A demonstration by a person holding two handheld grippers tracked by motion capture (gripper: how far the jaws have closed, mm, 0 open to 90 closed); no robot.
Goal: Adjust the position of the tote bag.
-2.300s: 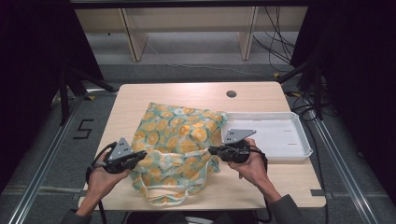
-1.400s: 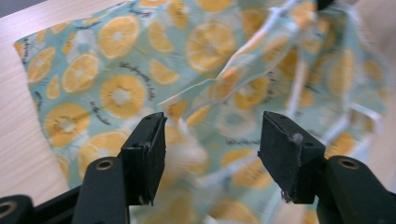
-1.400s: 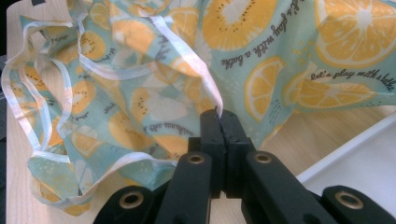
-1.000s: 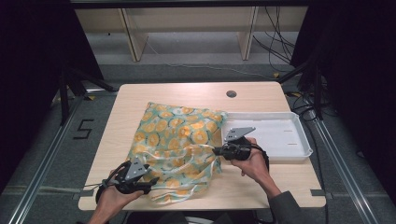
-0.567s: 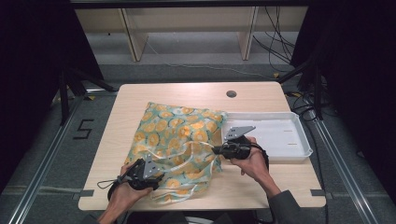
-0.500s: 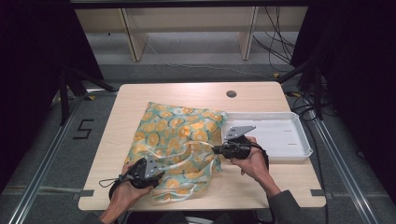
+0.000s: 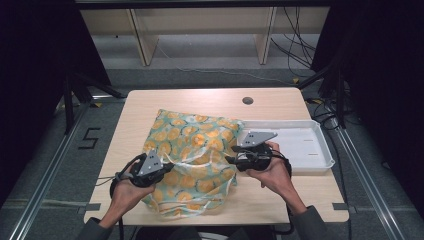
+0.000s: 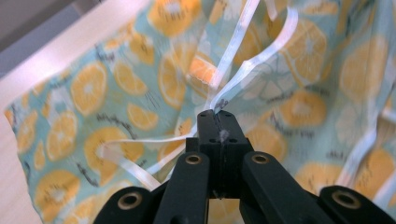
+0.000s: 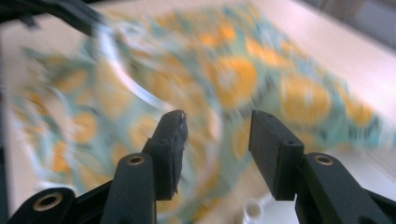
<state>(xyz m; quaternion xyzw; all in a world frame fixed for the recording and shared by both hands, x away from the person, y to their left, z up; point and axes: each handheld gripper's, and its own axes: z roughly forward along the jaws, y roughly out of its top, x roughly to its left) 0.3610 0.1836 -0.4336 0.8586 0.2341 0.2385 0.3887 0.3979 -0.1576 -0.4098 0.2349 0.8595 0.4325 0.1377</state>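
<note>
Now the orange-print bag [image 7: 192, 160] is lying across the table [image 7: 210, 97] beside the white tray [image 7: 300, 145], its near edge more gathered than a second ago. Left gripper [image 8: 218, 119] is clamping a white ribbon [image 8: 243, 65], seen up close in its own view. Right gripper [image 9: 217, 135], jaws just opening, is apparently holding nothing; its view is blurred.
</note>
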